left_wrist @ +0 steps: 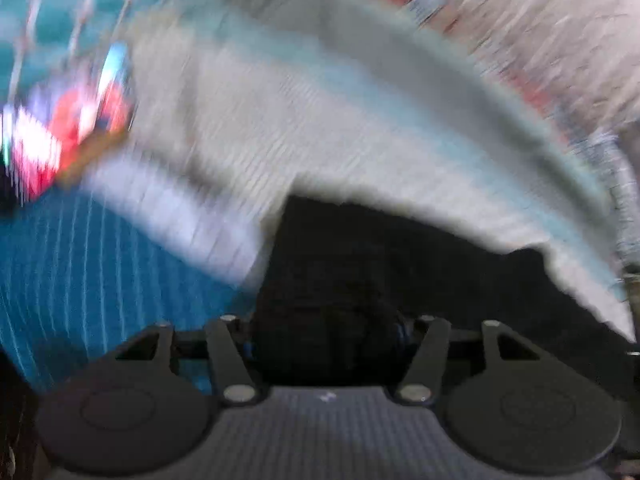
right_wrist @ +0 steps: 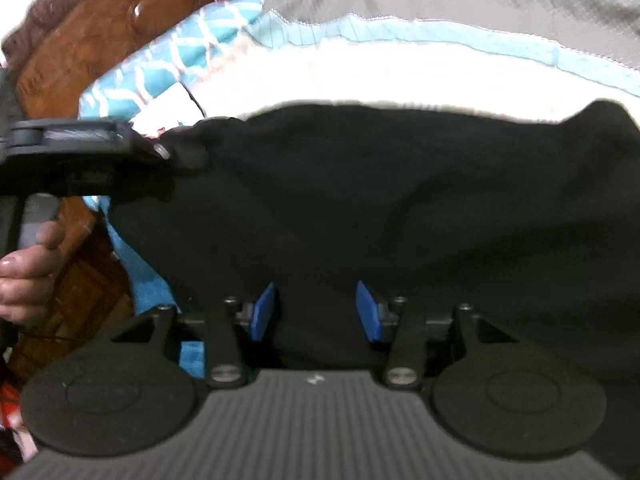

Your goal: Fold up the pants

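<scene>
Pants [right_wrist: 380, 200], black, spread across a striped blanket [right_wrist: 400, 76] and filling the middle of the right wrist view. Going left to right in that view: a person's hand [right_wrist: 24, 276] at the far left edge, wrapped round the handle of the left gripper [right_wrist: 188, 156], reaching in level from the left, tip buried at the upper left edge of the dark cloth; impossible to tell from here whether shut on it. Carved brown wood [right_wrist: 88, 40] behind and below that hand. Next, a teal cloth with white netting pattern [right_wrist: 172, 64], then white, pale blue and grey bands of the blanket running off to the right. Low in the centre, right gripper [right_wrist: 316, 310], blue pads [right_wrist: 264, 312] standing apart, black fabric bunched between them; whether pressed or only lying there, unclear.

Left wrist view heavily blurred. From the left: teal cloth with white lines [left_wrist: 80, 272], a smear of red and white [left_wrist: 64, 136] above it, then the white, blue and grey blanket [left_wrist: 320, 128] arching across. Pants [left_wrist: 400, 272] dark in the lower middle and right, a thick fold rising between the left gripper's [left_wrist: 326, 332] linkages. Fingertips hidden by that fold; grip cannot be told.
</scene>
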Available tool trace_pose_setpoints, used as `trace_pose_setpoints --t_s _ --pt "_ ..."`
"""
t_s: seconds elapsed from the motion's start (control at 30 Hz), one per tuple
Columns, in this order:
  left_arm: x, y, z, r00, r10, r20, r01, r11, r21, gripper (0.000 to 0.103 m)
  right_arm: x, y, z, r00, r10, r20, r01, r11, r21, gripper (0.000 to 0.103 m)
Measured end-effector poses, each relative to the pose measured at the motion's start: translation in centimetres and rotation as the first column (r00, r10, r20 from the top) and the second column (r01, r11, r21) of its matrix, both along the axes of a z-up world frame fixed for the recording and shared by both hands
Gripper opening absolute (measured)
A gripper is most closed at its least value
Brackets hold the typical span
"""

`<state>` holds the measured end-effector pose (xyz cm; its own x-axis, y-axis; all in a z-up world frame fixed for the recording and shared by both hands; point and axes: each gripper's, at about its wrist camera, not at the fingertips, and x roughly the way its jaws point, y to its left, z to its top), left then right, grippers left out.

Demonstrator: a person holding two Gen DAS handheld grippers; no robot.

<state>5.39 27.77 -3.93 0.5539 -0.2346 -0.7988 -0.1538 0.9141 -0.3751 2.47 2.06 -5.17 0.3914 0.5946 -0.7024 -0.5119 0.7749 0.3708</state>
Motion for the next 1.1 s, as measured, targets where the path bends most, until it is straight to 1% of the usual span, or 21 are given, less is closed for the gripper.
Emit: trace_pose_setpoints --t_s 0.03,0.07,0.1,0.17,0.2,0.27,0.33,0.37,0.43,0.5,0.63,0.67,0.7,0.73,0.77,0.8,0.83,0.9,0.97,1.03,1.1 --pt "-0.3 0.6 -0.6 1.000 0.022 -0.003 -0.023 0.999 -0.047 0.060 -0.1 -0.2 0.1 1.000 -0.002 0.005 0.002 1.000 0.010 0.049" --pt "-0.9 1.3 -0.4 0.999 0.042 0.014 -0.041 0.995 -0.091 0.061 -0.1 -0.5 0.5 1.000 -0.008 -0.001 0.008 1.000 0.020 0.049" --pt "-1.3 1.7 0.1 0.998 0.056 0.022 -0.053 0.992 -0.114 0.067 -0.1 -0.9 1.1 1.000 -0.009 -0.004 0.009 0.999 0.035 0.049" --pt "-2.3 2.4 1.4 0.994 0.095 0.048 -0.089 0.989 -0.117 0.067 -0.4 -2.3 2.3 0.999 -0.025 0.020 0.023 0.997 0.068 0.049" --pt "-2.9 2.7 2.2 0.991 0.117 0.068 -0.109 0.987 -0.118 0.064 -0.7 -2.8 2.7 0.999 -0.037 0.038 0.033 0.996 0.084 0.049" --pt "-4.2 3.3 4.2 0.980 0.148 0.132 -0.131 0.983 -0.127 0.064 -1.6 -4.5 3.6 0.995 -0.072 0.072 0.064 0.992 0.107 0.049" --pt "-4.8 3.2 5.8 0.972 0.139 0.188 -0.112 0.983 -0.144 0.064 -2.0 -5.8 3.8 0.990 -0.113 0.090 0.100 0.986 0.132 0.049" --pt "-5.0 2.8 6.5 0.970 0.118 0.214 -0.087 0.985 -0.149 0.064 -2.3 -6.6 3.9 0.987 -0.134 0.093 0.120 0.982 0.146 0.049" --pt "-4.8 1.0 7.3 0.967 0.057 0.250 -0.020 0.989 -0.146 0.064 -3.0 -8.2 3.8 0.981 -0.170 0.095 0.154 0.976 0.153 0.049" --pt "-4.1 -1.4 7.3 0.964 -0.020 0.266 0.056 0.990 -0.128 0.064 -3.4 -9.1 3.5 0.977 -0.193 0.089 0.178 0.972 0.152 0.049" --pt "-2.7 -6.4 4.8 0.968 -0.151 0.201 0.168 0.983 -0.070 0.063 -3.4 -10.6 2.5 0.969 -0.243 0.038 0.235 0.960 0.155 0.049" --pt "-2.4 -7.5 4.1 0.969 -0.169 0.181 0.180 0.982 -0.048 0.062 -3.4 -11.0 2.1 0.968 -0.251 0.025 0.244 0.957 0.158 0.049" --pt "-2.3 -8.3 3.5 0.972 -0.178 0.153 0.181 0.984 -0.005 0.059 -3.3 -11.2 1.6 0.965 -0.261 0.006 0.257 0.954 0.156 0.049" --pt "-1.8 -9.0 2.6 0.977 -0.175 0.118 0.168 0.983 0.067 0.055 -3.0 -11.5 0.7 0.961 -0.275 -0.026 0.276 0.951 0.142 0.049" --pt "-1.6 -9.3 1.9 0.982 -0.172 0.082 0.162 0.980 0.118 0.047 -2.6 -11.8 -0.3 0.954 -0.293 -0.069 0.299 0.948 0.105 0.049" --pt "-1.1 -9.1 1.0 0.985 -0.166 0.041 0.159 0.978 0.138 0.037 -2.6 -11.7 -1.2 0.950 -0.298 -0.093 0.306 0.948 0.090 0.049" --pt "-0.9 -8.8 0.4 0.988 -0.151 0.022 0.147 0.980 0.132 0.031 -2.9 -11.8 -1.4 0.951 -0.300 -0.068 0.306 0.945 0.114 0.049" --pt "-1.1 -8.3 0.9 0.991 -0.134 0.018 0.131 0.986 0.103 0.030 -3.1 -11.4 -0.9 0.959 -0.280 -0.043 0.283 0.954 0.102 0.049" --pt "-1.4 -8.0 1.8 0.993 -0.115 0.026 0.113 0.991 0.075 0.032 -3.3 -11.7 -0.1 0.963 -0.269 -0.021 0.270 0.957 0.101 0.049" --pt "-2.2 -7.8 2.7 0.994 -0.094 0.049 0.092 0.995 0.048 0.041 -3.5 -12.7 0.6 0.957 -0.292 0.000 0.289 0.947 0.138 0.050" --pt "-2.3 -8.1 3.5 0.993 -0.088 0.085 0.084 0.996 0.042 0.046 -3.6 -13.5 1.4 0.947 -0.320 0.021 0.312 0.936 0.160 0.050"
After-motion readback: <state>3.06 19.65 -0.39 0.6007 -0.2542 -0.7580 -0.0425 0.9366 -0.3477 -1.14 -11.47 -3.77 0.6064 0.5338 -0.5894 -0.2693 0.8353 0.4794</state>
